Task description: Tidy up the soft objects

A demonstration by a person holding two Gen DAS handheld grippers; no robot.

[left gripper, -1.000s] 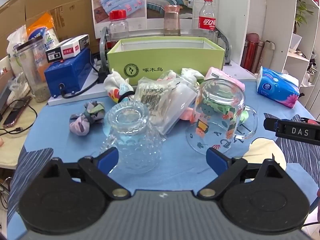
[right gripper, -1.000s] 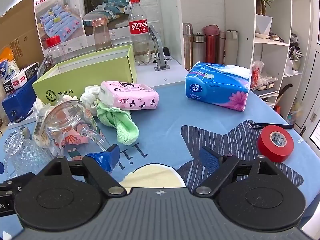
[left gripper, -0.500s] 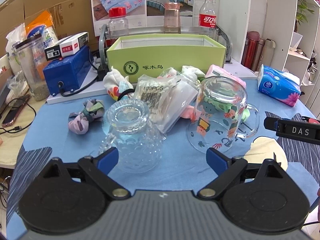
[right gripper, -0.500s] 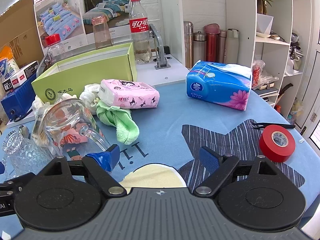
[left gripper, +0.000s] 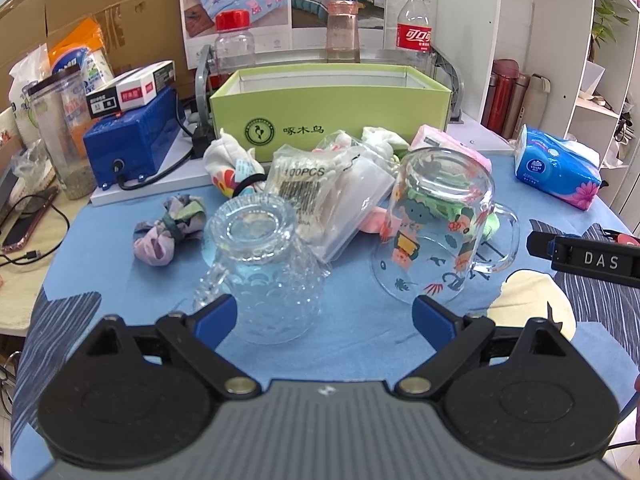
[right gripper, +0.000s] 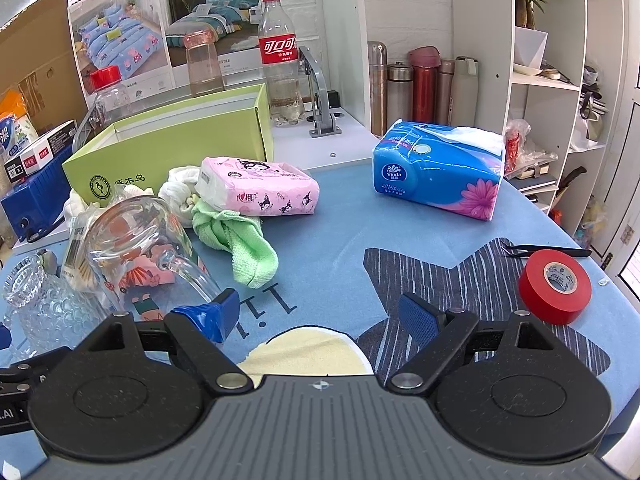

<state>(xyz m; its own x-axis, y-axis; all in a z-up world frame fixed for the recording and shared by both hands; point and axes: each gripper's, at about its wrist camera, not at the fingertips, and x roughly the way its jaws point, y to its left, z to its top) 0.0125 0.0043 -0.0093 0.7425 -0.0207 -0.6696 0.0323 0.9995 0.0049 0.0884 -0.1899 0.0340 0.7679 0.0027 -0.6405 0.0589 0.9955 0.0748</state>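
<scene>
Soft things lie in front of the green box (left gripper: 328,120) (right gripper: 168,148): a pink tissue pack (right gripper: 260,192), a green cloth (right gripper: 240,240), a white sock bundle (left gripper: 228,160), a purple rolled sock (left gripper: 160,236) and a bag of cotton swabs (left gripper: 320,196). A blue tissue pack (right gripper: 436,172) (left gripper: 556,168) lies to the right. My left gripper (left gripper: 324,316) is open, its left fingertip beside an upturned textured glass (left gripper: 264,268). My right gripper (right gripper: 320,316) is open over bare cloth, holding nothing.
An upturned printed glass mug (left gripper: 436,224) (right gripper: 136,248) stands right of the textured glass. A red tape roll (right gripper: 554,286) and tweezers (right gripper: 544,252) lie at the right. Bottles, a blue device (left gripper: 128,140) and shelves with flasks ring the blue table (right gripper: 352,232).
</scene>
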